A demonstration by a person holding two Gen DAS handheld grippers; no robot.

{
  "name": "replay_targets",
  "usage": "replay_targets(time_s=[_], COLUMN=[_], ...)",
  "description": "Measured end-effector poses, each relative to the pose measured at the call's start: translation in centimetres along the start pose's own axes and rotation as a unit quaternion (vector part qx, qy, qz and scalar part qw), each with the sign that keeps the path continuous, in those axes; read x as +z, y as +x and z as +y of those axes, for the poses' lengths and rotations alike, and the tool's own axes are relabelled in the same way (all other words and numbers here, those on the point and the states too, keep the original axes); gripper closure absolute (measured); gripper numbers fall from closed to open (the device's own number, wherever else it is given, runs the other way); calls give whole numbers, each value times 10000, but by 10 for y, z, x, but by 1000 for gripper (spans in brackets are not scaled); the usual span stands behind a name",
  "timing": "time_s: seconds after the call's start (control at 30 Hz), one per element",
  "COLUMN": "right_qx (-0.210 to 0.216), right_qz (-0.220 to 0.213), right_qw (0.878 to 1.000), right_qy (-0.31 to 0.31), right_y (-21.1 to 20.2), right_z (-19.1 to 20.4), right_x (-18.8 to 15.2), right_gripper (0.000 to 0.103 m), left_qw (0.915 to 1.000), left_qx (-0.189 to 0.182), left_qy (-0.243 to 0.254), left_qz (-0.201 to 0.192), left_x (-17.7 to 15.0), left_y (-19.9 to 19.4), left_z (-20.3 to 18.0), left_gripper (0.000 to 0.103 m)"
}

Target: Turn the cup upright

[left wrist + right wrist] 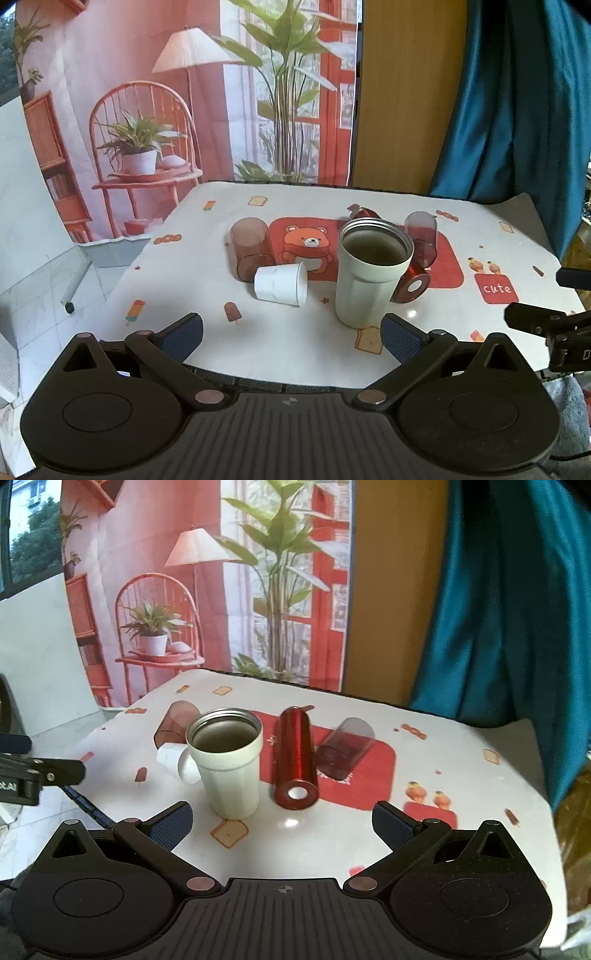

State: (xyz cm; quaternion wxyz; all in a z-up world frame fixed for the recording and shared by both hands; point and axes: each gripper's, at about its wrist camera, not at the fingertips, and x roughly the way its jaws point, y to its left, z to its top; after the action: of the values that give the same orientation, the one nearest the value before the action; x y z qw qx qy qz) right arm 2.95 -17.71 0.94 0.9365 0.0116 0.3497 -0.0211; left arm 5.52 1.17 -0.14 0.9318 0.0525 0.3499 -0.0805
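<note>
A cream tumbler (369, 273) with a metal rim stands upright on the table; it also shows in the right wrist view (231, 768). A small white cup (281, 284) lies on its side to its left, also seen in the right wrist view (177, 762). A red metal cup (296, 760) lies on its side, mostly hidden behind the tumbler in the left wrist view (412, 282). Two tinted clear cups (249, 247) (421, 234) lie on their sides. My left gripper (291, 338) is open and empty before the tumbler. My right gripper (282, 823) is open and empty near the red cup.
The table (280, 347) has a white patterned cloth with a red bear mat (314, 242). A printed backdrop, a wooden panel and a teal curtain (517, 103) stand behind. The right gripper's side shows at the left wrist view's right edge (543, 325).
</note>
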Motion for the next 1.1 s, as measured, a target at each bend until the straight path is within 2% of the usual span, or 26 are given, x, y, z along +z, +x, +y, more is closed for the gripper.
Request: replay_targets(time_s=[0.27,0.37,0.57,1.1], right_qx=[-257,-362,-467,-594], right_qz=[-211,-284,-334,-404], right_qw=[9989,9981,9972,9965], right_qy=[342,398,477,418], right_y=[-40,-46,-49,-48], right_z=[-1,-2,-4,0], right_x=[-21,-27,-35,-40], right_gripper=[0,0,0,0], left_qw=[9995,9987,9976,9978], left_qx=[238,329,453,469], left_qy=[-10,-202,-156,-115], left_qz=[-226,-330,-496,-460], left_x=[-17,-22,-28,-31], left_y=[-31,-40,-48,-46], left_z=[3,5,-2,-3], left_gripper=[0,0,0,0])
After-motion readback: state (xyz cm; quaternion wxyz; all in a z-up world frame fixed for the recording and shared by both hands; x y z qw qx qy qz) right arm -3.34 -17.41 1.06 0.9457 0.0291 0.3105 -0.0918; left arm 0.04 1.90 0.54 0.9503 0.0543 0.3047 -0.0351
